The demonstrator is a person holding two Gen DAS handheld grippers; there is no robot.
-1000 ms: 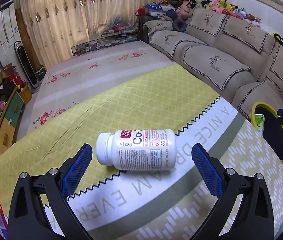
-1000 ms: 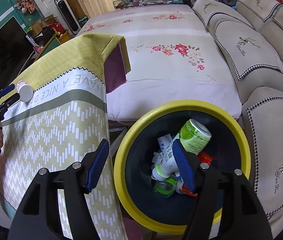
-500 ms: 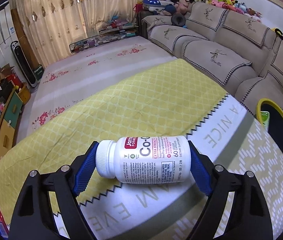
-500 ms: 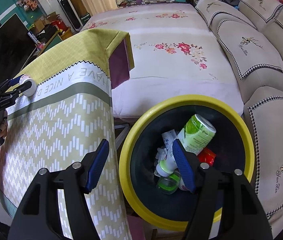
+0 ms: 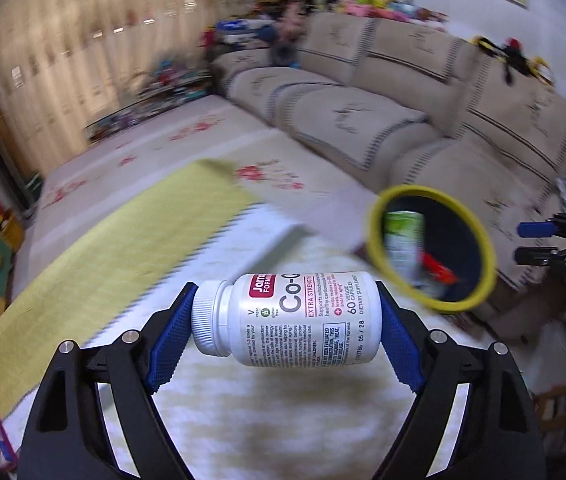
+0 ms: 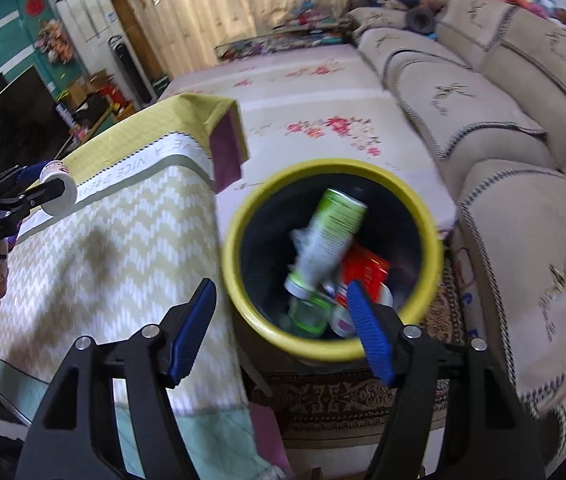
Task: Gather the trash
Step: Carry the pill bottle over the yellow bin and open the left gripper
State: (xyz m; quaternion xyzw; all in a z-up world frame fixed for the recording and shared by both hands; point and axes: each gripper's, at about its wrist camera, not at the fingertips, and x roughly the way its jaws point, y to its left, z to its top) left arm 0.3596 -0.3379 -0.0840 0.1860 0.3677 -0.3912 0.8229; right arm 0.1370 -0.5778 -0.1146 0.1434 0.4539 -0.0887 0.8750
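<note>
Tablecloth [image 5: 95, 264]: yellow, zigzag-printed.
Left gripper [image 5: 283, 322]: clenched endwise on smooth white pill bottle [image 5: 291, 320].
Right gripper [image 6: 279, 328]: empty, opening.
Bin [image 6: 239, 216]: round, yellow-rimmed; contents clearer from right wrist.

1. Supplement bottle [image 5: 303, 318]: one, white, lying sideways between the blue pads of the left claw [image 5: 283, 340], which is gripping it at cap and base.
2. Claws: two showing, the left claw and the right claw [image 6: 283, 332], whose jaws are opening with nothing between them.
3. Trash bin [image 6: 239, 216]: one, yellow-rimmed and dark inside.
4. Items sitting in the bin: one green-and-white bottle [image 6: 331, 236], one red packet [image 6: 365, 270], one green-tinted clear container [image 6: 309, 314]; the remainder is blurring together and cannot be counted.
5. Counter [image 6: 115, 256]: one, wearing a yellow and white patterned cloth.
6. Sofa [image 5: 423, 120]: one, sectional, beige.
</note>
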